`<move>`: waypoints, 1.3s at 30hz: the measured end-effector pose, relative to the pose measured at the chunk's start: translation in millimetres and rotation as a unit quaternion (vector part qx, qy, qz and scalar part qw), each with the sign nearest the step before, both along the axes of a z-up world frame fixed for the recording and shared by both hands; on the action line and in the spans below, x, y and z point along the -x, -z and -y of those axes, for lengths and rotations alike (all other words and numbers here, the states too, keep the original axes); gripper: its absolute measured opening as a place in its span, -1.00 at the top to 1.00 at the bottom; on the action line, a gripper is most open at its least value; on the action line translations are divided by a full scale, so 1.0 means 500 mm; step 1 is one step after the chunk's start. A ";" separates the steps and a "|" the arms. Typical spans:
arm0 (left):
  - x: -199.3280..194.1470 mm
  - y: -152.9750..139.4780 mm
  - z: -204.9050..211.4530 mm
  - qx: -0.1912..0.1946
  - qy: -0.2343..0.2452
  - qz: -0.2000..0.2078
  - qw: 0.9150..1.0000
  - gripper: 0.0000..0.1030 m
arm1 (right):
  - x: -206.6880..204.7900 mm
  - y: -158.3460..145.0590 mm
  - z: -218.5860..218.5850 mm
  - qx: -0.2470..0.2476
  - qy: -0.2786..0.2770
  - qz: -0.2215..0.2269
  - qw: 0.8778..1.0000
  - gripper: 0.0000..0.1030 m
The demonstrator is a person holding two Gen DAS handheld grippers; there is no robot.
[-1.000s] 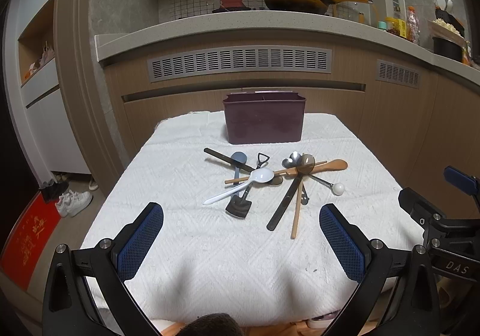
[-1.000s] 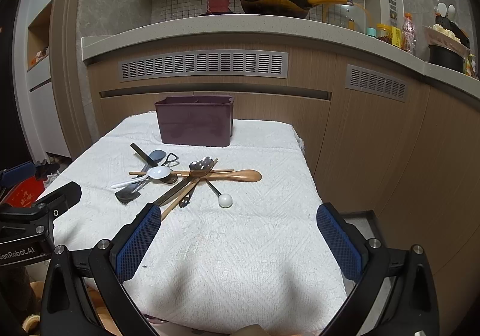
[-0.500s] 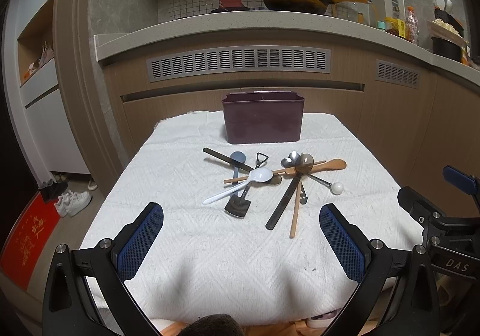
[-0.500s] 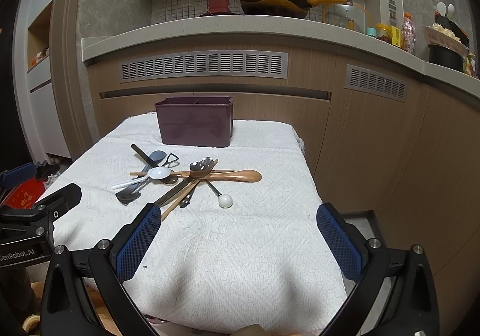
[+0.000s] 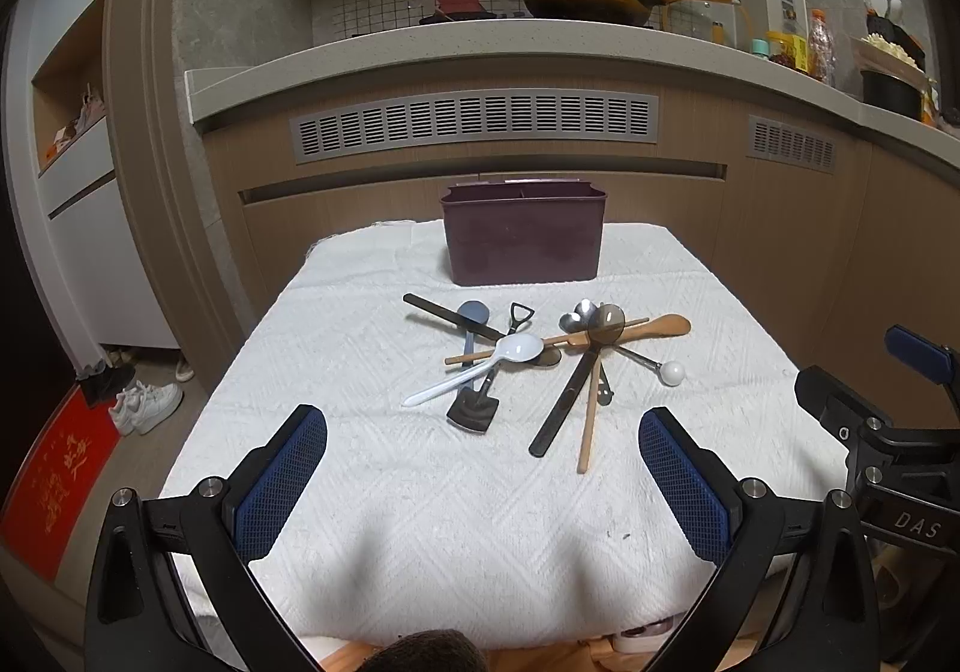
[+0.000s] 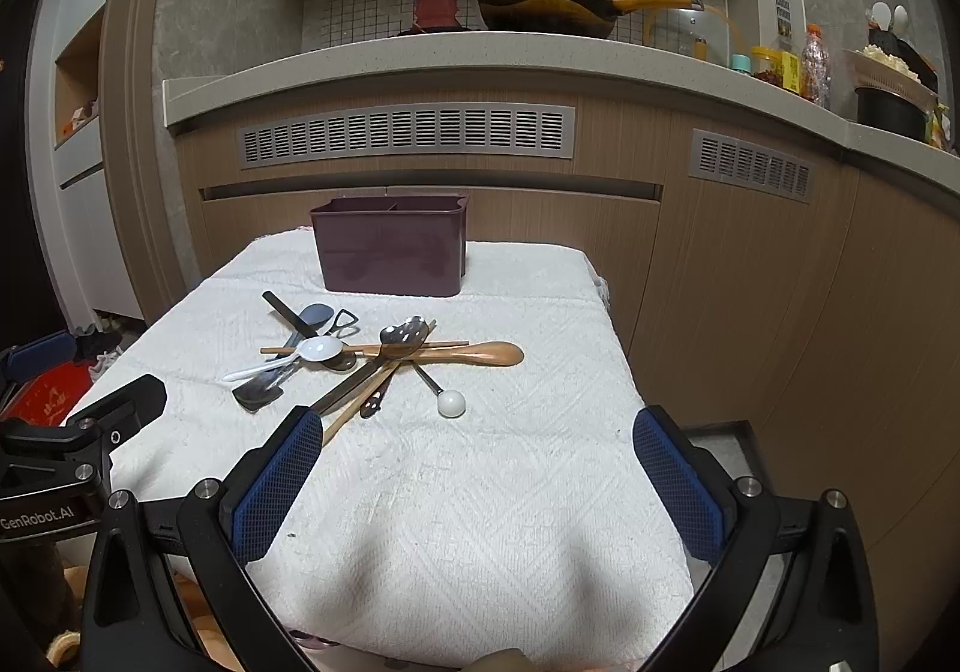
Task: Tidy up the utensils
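White textured cloth point(image 5: 420, 522) covers the table. Near its far edge stands a dark purple divided utensil holder point(image 5: 522, 237). In front of it lies a crossed heap of utensils – wooden spoon point(image 5: 651, 327), white plastic spoon point(image 5: 480, 366), black shovel-shaped spoon point(image 5: 474, 411). Left gripper point(image 5: 480, 486) and right gripper point(image 6: 477, 483) hover over the near edge – fingers spread wide, holding nothing.

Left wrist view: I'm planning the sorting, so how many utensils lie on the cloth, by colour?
wooden utensils: 3
black utensils: 3
metal utensils: 2
white spoon: 1
blue-grey spoon: 1
Total: 10, approximate since the pile overlaps.
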State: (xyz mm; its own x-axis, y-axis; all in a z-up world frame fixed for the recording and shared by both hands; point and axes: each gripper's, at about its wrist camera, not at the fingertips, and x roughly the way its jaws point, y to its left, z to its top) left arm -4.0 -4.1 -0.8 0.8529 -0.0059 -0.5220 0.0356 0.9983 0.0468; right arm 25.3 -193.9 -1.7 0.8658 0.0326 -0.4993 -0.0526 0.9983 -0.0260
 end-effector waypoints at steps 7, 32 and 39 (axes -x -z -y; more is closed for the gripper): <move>-0.001 0.000 -0.001 0.000 0.000 0.000 1.000 -1.00 | 0.000 0.001 -0.001 0.000 0.000 0.000 1.000 -0.99; -0.001 0.000 -0.001 0.002 -0.001 0.000 1.000 -1.00 | -0.001 0.004 -0.002 -0.001 -0.001 -0.001 1.000 -0.99; -0.006 0.003 -0.004 0.002 0.001 -0.003 1.000 -1.00 | -0.002 0.005 -0.002 0.000 -0.002 -0.001 1.000 -0.99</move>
